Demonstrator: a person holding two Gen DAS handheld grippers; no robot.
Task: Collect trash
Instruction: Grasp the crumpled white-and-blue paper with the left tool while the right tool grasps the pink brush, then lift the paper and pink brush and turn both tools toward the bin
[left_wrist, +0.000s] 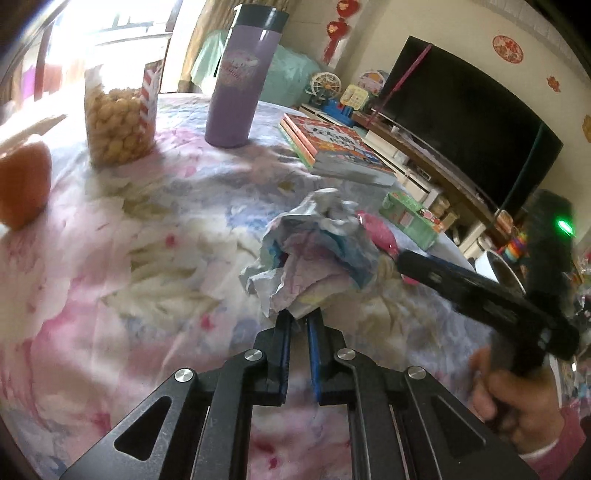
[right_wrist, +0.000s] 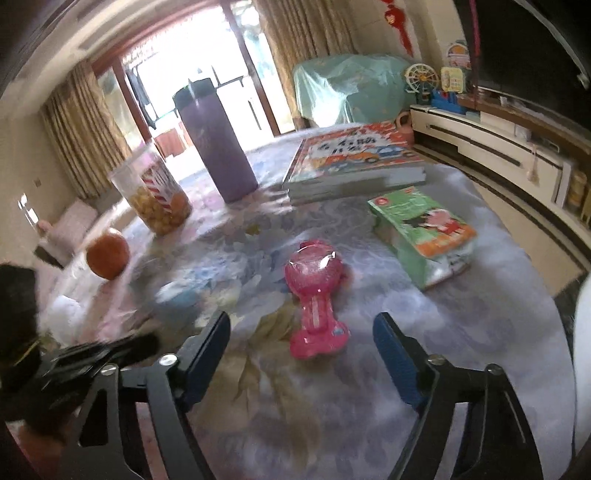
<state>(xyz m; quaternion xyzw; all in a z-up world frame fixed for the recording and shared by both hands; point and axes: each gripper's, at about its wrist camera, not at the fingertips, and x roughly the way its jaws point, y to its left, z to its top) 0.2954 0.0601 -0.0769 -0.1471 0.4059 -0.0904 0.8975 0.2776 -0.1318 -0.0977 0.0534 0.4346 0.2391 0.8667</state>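
Seen close, the left gripper (left_wrist: 298, 318) had its two blue-padded fingers (left_wrist: 283, 343) drawn nearly together on the lower edge of a crumpled wad of white, pale-blue and pink paper (left_wrist: 314, 247) — the trash — which stood up from the tips above a round table under a pink-and-lilac floral cloth (left_wrist: 140, 251). From the right-hand view the wad showed only as a pale blur at the left edge, too smeared to read.

The right gripper (right_wrist: 301, 330) hovered low over the same cloth with its fingers (right_wrist: 393, 347) spread wide and nothing between them; a glittery pink plastic toy with a round head and flared foot (right_wrist: 316, 295) lay on the cloth just ahead of the gap, and contact with either pad could not be made out. In the left view that gripper reached in from the right edge, gripped by a hand in a pink sleeve (left_wrist: 517, 410).

Farther back stood a tall lilac insulated bottle with a dark lid (left_wrist: 240, 81) and, beside it, a clear jar of yellow puffed snacks (left_wrist: 118, 118). An orange (right_wrist: 108, 258) sat near the left rim. A stack of picture books (right_wrist: 354, 162) lay behind a green boxed pack with cartoon figures (right_wrist: 421, 229) — the two apart. Beyond the table, a black television (left_wrist: 469, 122) stood on a low white cabinet.
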